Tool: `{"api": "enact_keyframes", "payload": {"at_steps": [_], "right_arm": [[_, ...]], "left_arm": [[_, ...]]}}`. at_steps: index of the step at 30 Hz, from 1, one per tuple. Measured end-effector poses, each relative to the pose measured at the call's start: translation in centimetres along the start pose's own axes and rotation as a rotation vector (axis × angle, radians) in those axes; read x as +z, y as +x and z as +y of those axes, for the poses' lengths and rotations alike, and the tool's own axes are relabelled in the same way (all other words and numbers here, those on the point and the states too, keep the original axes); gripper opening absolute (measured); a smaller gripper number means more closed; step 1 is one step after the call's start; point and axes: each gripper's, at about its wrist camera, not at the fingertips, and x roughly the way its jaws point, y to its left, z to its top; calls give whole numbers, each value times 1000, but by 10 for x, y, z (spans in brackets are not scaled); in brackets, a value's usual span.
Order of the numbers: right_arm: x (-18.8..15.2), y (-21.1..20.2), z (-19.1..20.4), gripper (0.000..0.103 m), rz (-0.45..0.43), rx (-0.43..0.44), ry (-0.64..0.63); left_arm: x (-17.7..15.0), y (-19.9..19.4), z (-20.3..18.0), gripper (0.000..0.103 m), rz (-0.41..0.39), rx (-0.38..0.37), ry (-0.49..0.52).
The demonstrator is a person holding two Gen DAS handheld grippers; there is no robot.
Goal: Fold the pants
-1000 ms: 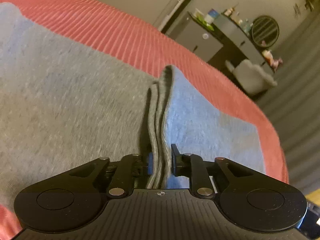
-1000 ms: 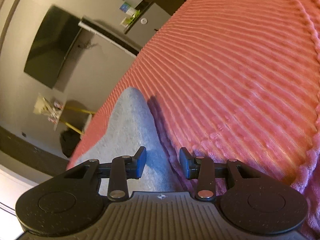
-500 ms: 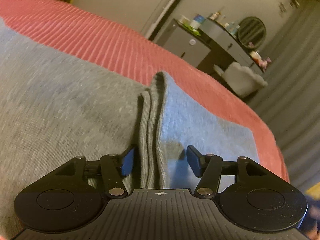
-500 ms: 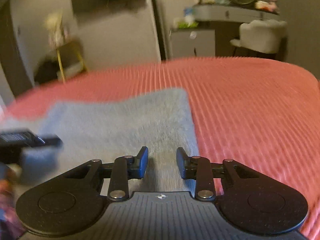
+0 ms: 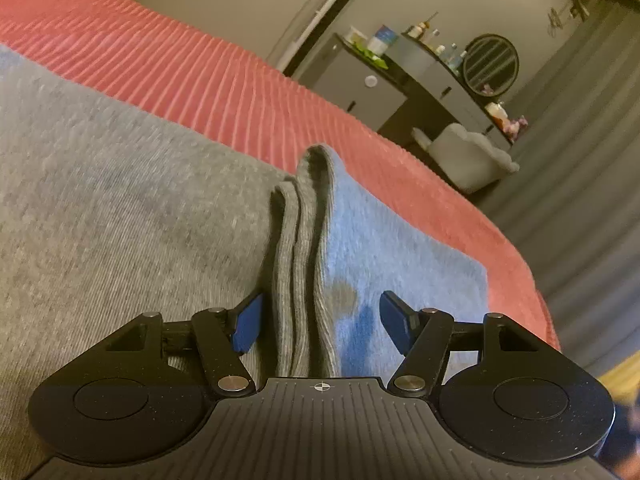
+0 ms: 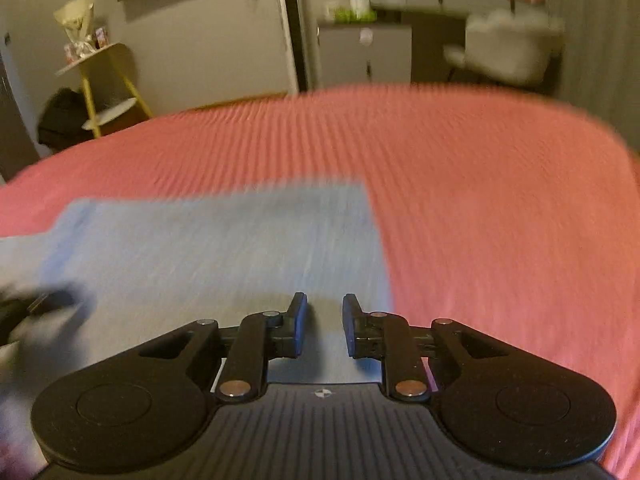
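The grey pants [image 5: 120, 216] lie flat on the red bed [image 5: 208, 76], their stacked folded edge [image 5: 300, 264] running between the left tongs [image 5: 320, 320], which are spread wide and gripping nothing. A second ago they pinched that edge, so it's just been let go. The right tongs [image 6: 324, 326] are narrow and empty over the cloth; that view is blurry, probably mid-swing. I'd pull back slowly so the layers stay stacked.
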Motion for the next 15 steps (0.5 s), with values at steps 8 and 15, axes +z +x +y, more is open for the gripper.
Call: {"api": "enact_keyframes", "payload": {"at_steps": [8, 15], "right_arm": [[-60, -73, -54, 72, 88, 206, 443], [-74, -49, -53, 78, 166, 329, 582]], "left_arm": [[-8, -21, 10, 78, 88, -75, -109], [-23, -28, 10, 87, 229, -128, -186]]}}
